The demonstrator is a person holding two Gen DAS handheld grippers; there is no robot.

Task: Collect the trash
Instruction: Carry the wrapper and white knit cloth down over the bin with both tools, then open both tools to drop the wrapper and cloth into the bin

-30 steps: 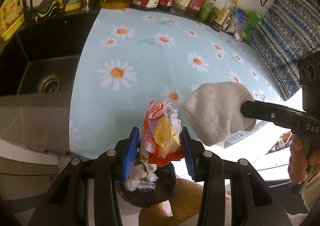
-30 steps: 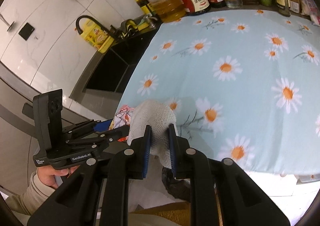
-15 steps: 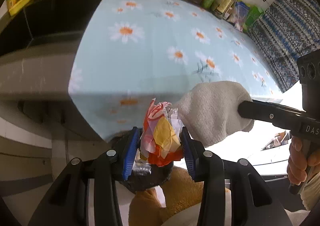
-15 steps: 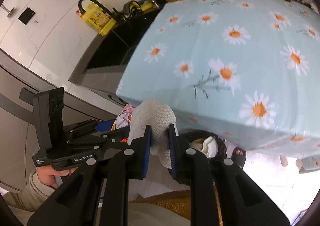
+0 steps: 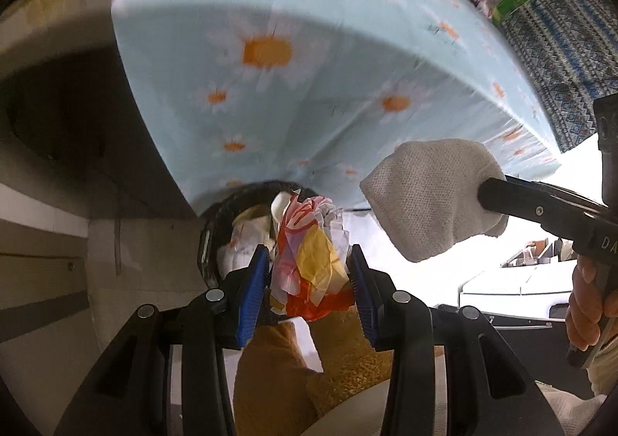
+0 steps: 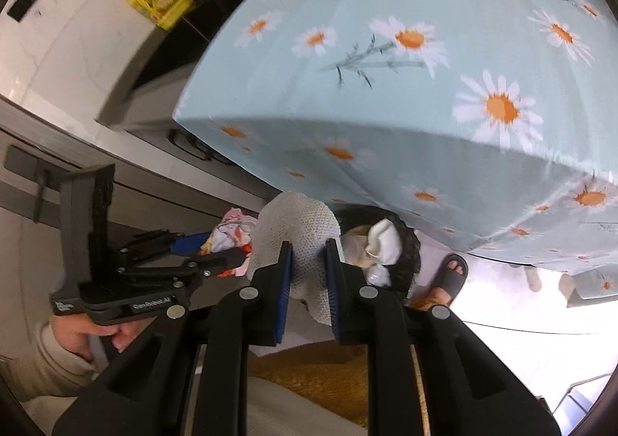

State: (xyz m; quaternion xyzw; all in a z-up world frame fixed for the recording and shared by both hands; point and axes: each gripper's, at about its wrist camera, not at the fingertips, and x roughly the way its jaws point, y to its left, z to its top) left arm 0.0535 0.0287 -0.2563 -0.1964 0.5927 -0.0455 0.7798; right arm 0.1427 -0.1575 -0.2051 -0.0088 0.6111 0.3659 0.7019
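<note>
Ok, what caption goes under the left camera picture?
Left claw clutching a crumpled colourful wrapper above the black trash bin, right claw holding a white cloth alongside.

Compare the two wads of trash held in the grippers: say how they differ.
The crumpled wrapper in the left gripper is multicoloured: red, yellow, pink and white. The paper towel in the right gripper is plain white.
The wrapper looks thin and creased; the paper towel has a woven, dimpled texture.
The paper towel is the bulkier wad.
Both are clamped between blue pads near the black bin.
</note>
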